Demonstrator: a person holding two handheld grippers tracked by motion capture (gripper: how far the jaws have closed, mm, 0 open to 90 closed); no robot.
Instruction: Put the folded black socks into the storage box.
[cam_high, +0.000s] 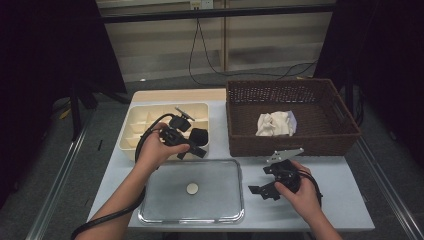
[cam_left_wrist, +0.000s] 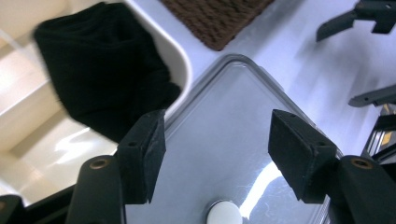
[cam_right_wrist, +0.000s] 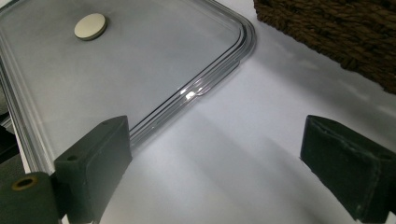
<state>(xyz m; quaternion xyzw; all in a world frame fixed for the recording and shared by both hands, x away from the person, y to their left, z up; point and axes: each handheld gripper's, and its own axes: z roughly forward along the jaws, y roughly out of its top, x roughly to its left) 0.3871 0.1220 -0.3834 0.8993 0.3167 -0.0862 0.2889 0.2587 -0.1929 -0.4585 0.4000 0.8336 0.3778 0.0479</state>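
Left hand-held gripper: held over the near right corner of the cream divided tray, just past the clear lid's far edge; its jaws stand apart with nothing between them – in the left gripper view the lid shows through the gap.
Black cloth: a bunched dark piece lying in the tray's near right compartment, just beside the left hand-held gripper's jaws and not pinched by them.
Right hand-held gripper: held low over the bench to the right of the lid, pointing toward it; its jaws are wide apart and empty – bare bench surface lies between them in the right gripper view.
Clear lid: flat on the bench at the near middle, with a small round pale disc at its centre.
Wicker basket: far right of the bench, beside the tray, with a crumpled white cloth inside.
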